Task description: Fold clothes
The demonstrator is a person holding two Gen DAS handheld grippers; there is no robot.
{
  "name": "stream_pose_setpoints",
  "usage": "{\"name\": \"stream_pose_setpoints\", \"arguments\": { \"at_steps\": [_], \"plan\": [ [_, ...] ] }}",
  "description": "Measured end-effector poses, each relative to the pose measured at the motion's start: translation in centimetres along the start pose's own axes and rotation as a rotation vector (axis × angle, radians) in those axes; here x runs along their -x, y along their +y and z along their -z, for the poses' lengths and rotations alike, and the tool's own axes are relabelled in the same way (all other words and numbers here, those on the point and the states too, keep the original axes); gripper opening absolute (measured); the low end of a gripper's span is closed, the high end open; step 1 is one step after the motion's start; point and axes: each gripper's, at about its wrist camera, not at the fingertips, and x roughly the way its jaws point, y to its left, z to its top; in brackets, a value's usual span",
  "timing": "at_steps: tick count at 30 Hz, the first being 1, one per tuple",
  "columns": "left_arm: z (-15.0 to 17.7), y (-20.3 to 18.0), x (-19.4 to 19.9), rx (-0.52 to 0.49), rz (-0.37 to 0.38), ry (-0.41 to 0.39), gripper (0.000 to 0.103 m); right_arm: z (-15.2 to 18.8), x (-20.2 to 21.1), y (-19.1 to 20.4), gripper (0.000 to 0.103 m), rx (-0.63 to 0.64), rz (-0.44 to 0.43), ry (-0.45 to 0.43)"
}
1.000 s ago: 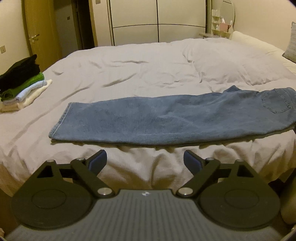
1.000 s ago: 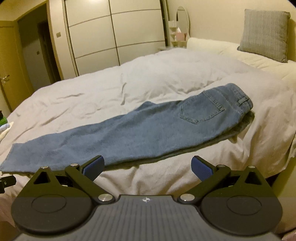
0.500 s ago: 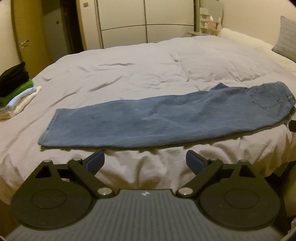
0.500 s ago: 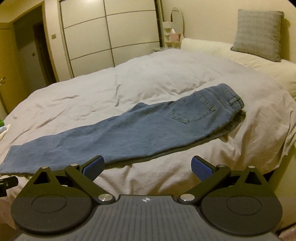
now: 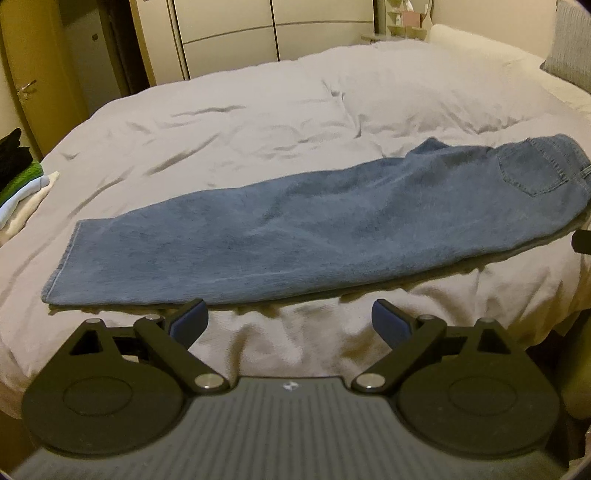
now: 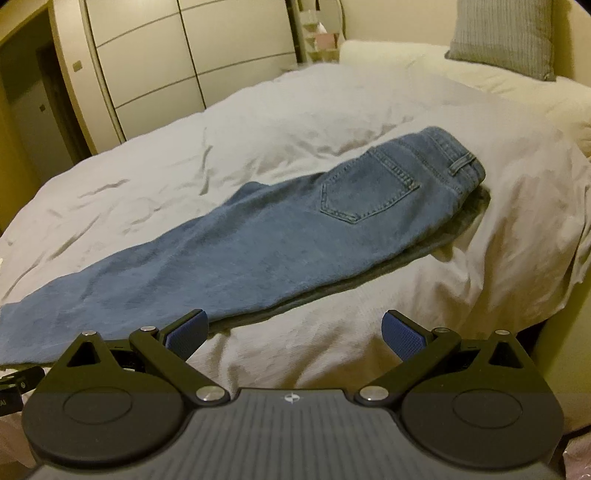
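**Jeans laid lengthwise on the bed, both grippers spread and empty**

The left gripper (image 5: 290,321) hovers at the near edge of the bed (image 5: 258,122), its two blue-padded jaws spread wide with nothing between them. Just ahead of its jaws lies a pair of blue jeans (image 5: 295,236), folded lengthwise so one leg lies on the other. The hem end sits ahead and to the left of the left jaw, and the waist end with its back pocket stretches away to the far right. The near edge of the denim runs just beyond the tip of the left jaw; whether they touch cannot be told. Well off to the left of the jaws, a stack of folded clothes (image 5: 18,184) rests on the bed's edge.

The right gripper (image 6: 293,330) is likewise released, jaws wide and empty. From its view the jeans (image 6: 258,251) run diagonally, the leg end ahead of and past the left jaw, the waistband ahead and to the right. A grey cushion (image 6: 506,35) stands far beyond the right jaw.
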Motion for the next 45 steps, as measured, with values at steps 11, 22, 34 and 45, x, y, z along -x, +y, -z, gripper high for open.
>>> {"name": "stream_pose_setpoints", "arguments": {
  "at_steps": [11, 22, 34, 45],
  "plan": [
    [-1.1, 1.2, -2.7, 0.013, 0.023, 0.013, 0.096, -1.1, -1.6, 1.8, 0.103, 0.049, 0.029, 0.031],
    [1.6, 9.8, -3.2, 0.165, -0.061, 0.03, 0.096, -0.9, -3.4, 9.4, 0.103, 0.184, -0.008, 0.062],
    [4.7, 15.9, 0.5, 0.323, -0.209, 0.015, 0.096, 0.4, -3.6, 18.2, 0.103, 0.365, -0.174, 0.069],
    [5.1, 18.1, 0.2, 0.381, -0.179, 0.02, 0.097, 0.9, -3.7, 19.3, 0.103, 0.379, -0.211, 0.074]
  ]
}}
